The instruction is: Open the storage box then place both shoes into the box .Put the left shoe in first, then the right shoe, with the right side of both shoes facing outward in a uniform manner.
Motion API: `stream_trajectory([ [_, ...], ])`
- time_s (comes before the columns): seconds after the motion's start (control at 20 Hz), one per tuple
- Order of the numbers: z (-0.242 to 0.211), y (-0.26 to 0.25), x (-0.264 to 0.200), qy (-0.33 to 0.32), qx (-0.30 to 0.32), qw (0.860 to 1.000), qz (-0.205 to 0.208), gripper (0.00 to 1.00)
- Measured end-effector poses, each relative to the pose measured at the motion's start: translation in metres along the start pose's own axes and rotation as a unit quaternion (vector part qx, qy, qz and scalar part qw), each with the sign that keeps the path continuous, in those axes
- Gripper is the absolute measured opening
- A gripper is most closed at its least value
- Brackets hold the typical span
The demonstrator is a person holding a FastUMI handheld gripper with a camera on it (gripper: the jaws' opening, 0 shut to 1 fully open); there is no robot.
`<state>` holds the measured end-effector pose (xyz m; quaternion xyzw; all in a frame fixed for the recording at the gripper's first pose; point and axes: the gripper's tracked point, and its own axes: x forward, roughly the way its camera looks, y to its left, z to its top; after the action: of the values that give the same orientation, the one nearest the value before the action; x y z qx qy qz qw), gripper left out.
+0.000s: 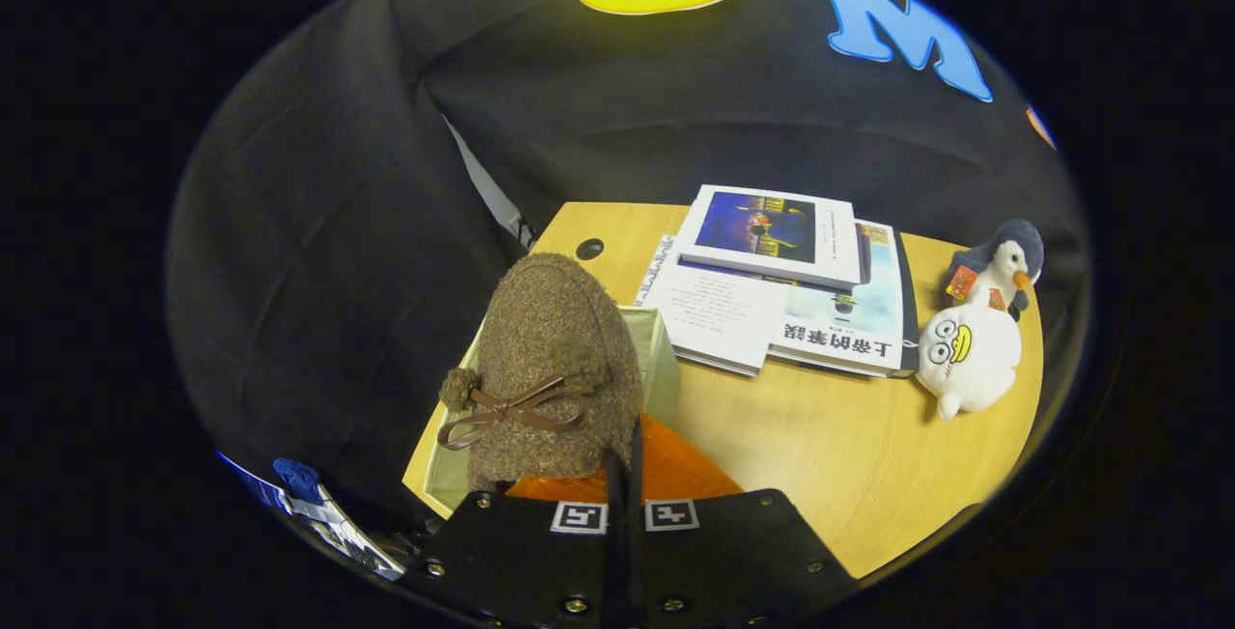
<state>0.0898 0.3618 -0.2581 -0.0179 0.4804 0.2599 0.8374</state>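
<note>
A brown woolly shoe (552,369) with a ribbon bow hangs, toe away from the camera, in the clenched gripper (625,475) at lower centre, directly over the open cream storage box (660,359) on the wooden counter (849,446). Stacked books (782,282) and two plush toys (974,330) lie right of it.

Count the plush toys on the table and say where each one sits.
2. The white duck-faced plush lies beside the stacked books; the grey penguin plush stands just behind it, touching it. The shoe may hide others.
</note>
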Motion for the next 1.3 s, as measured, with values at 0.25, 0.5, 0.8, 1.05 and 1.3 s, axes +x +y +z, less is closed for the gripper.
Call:
stream_trajectory([
  [0.25, 0.004, 0.024, 0.017, 0.013, -0.018, 1.0, 0.003, 0.0],
  [0.5, 0.0, 0.044, 0.036, 0.028, -0.032, 0.999, 0.006, 0.0],
  [0.8, -0.009, 0.059, 0.055, 0.047, -0.035, 0.998, 0.006, 0.0],
  [1.05, -0.014, 0.065, 0.06, 0.054, -0.038, 0.998, 0.011, 0.0],
  [1.3, -0.009, 0.065, 0.052, 0.04, -0.05, 0.998, 0.027, 0.5],
])
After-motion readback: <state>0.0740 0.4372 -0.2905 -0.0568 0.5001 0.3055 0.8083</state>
